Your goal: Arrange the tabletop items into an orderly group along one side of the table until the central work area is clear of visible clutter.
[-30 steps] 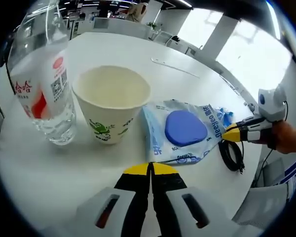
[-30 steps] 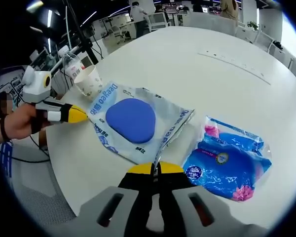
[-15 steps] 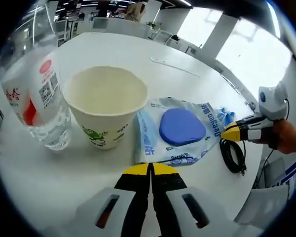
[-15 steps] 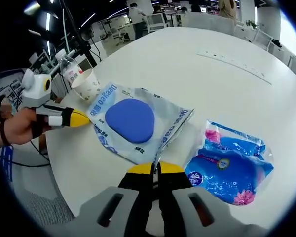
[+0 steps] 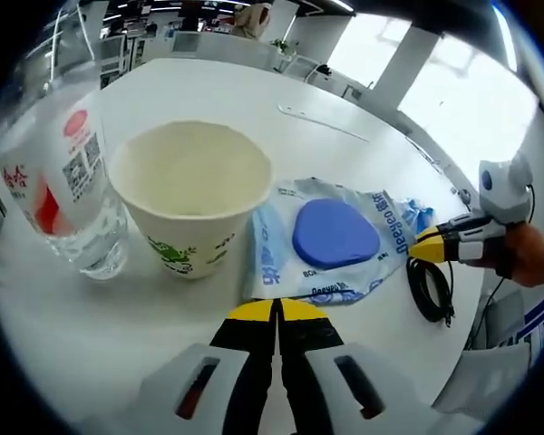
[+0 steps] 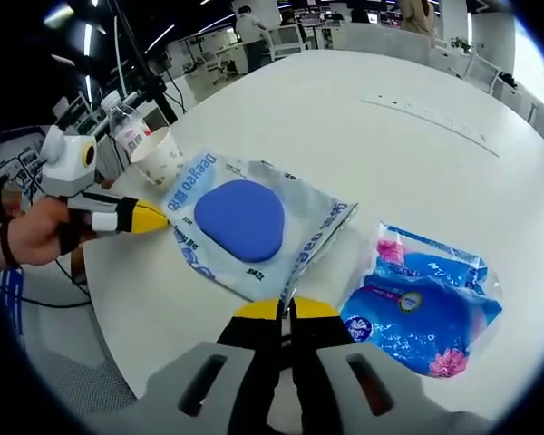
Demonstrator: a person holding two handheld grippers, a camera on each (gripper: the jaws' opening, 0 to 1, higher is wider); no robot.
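White and round, the table (image 6: 417, 82) sits in a bright open office with desks and chairs behind it. Near one edge in the left gripper view stand a clear water bottle (image 5: 50, 186) with a red and white label and, just beside it, an empty paper cup (image 5: 192, 195) with green print. Touching the cup's far side lies a clear flat packet holding a blue pad (image 5: 334, 234). The left claw (image 5: 276, 313) hovers low over the table in front of the cup, its yellow-tipped jaws pressed together with nothing between them. The right claw (image 6: 286, 311) has its jaws closed on the near corner of the packet, as the right gripper view shows; the same claw appears at the packet's far edge in the left gripper view, held by a person's hand (image 5: 535, 254). A blue wipes pouch (image 6: 422, 299) with pink flowers lies just beside the packet, apart from the group, and a black coiled cable (image 5: 429, 288) hangs near the table edge. Judging by this, the step in hand is sliding the packet up against the cup. The next move likely calls for releasing the packet, then gripping the wipes pouch and drawing it over to the same edge without knocking the light cup or bottle.
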